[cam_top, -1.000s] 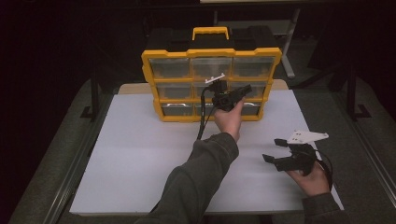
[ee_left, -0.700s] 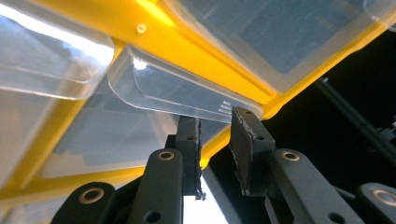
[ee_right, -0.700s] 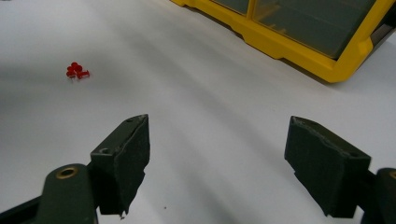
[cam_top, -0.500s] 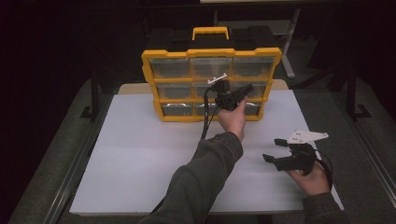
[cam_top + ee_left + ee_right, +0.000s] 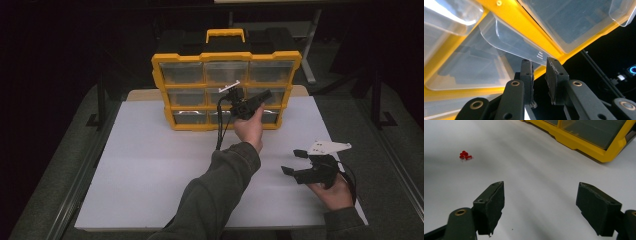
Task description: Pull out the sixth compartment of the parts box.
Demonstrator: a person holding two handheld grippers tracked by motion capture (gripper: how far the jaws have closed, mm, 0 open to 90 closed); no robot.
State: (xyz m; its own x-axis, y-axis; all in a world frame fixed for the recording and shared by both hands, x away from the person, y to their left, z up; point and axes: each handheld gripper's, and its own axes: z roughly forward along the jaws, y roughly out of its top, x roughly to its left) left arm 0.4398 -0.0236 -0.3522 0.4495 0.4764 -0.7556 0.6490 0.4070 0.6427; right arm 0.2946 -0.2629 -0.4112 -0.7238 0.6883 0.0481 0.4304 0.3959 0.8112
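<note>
- Almost nothing shifted since the earlier frame: both hands sit where they were; left gripper (image 5: 248, 106) jaws have just been closing, now pinched near-shut on the clear drawer tab (image 5: 539, 55).
- Drawer is in the middle row, right column, of the yellow organizer (image 5: 227, 56), which stands upright at the table's (image 5: 150, 165) far edge.
- Right gripper (image 5: 296, 162) hovers low over the table, jaws wide apart, holding nothing.
- Red pushpins (image 5: 465, 155) lie loose on the table, apart from the organizer.
- Risk: grip catches just the tab's edge, so pads may slip off on pulling.
- Risk: nothing braces the case; a hard tug could tip or drag it.
</note>
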